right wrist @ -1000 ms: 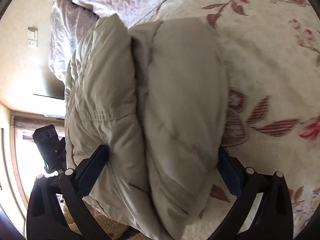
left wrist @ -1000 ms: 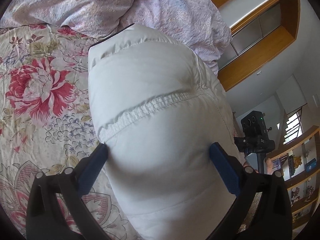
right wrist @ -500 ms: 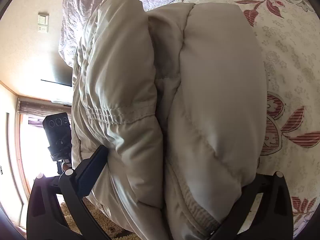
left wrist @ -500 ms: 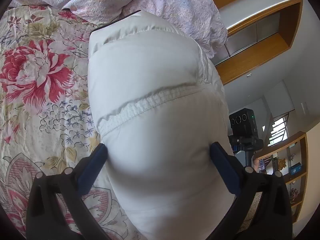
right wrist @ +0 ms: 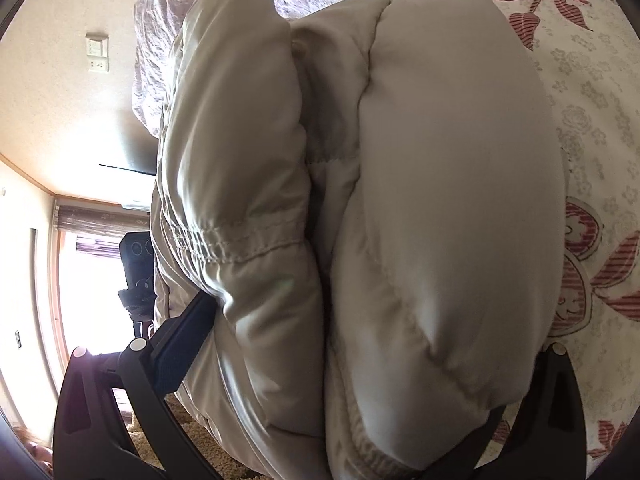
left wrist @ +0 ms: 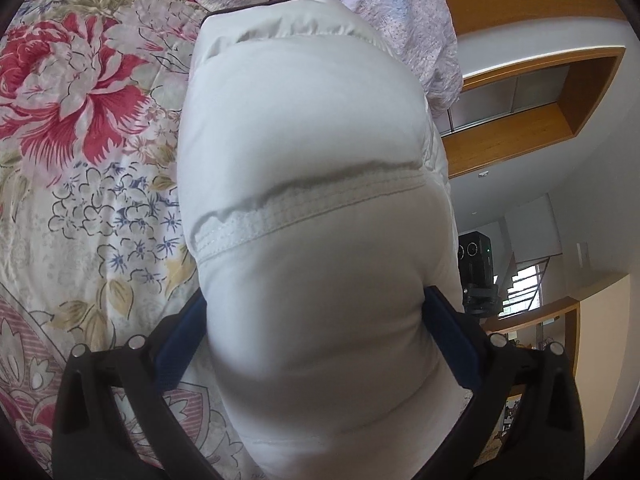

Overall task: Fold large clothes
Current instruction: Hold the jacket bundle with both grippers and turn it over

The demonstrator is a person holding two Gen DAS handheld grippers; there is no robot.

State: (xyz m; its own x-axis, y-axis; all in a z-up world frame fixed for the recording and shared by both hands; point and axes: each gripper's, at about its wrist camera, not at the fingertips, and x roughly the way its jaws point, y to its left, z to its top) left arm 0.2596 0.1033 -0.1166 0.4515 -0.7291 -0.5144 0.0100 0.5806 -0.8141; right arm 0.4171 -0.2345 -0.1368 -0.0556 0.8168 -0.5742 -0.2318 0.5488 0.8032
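The left gripper [left wrist: 314, 332] squeezes a fat roll of the white puffy jacket [left wrist: 304, 184] between its two blue pads [left wrist: 180, 344] — the pads press into the soft sides and the jacket bulges out over them. A stitched band [left wrist: 304, 208] runs across the roll just past the pads. The far end of the jacket has a thin dark edge [left wrist: 264, 4].

The right gripper [right wrist: 360, 360] hugs the same jacket [right wrist: 440, 180] from the other side. Two thick folds sit side by side between its fingers, with a deep crease [right wrist: 324, 184] down the middle. One blue pad [right wrist: 180, 348] shows on the left; the other pad is hidden under the puffy cloth. A gathered seam [right wrist: 236, 244] crosses the left fold.

The jacket sits over a bed with a flowered bedspread [left wrist: 80, 120] — big red blossoms on a pale sheet. A crumpled lilac quilt [left wrist: 400, 12] lies at the far end of the bed. Beyond the bed stand a black camera on a stand [left wrist: 478, 268] and wooden shelves [left wrist: 520, 92]. From the right wrist view a wall switch [right wrist: 97, 54] and a bright window [right wrist: 84, 288] show.
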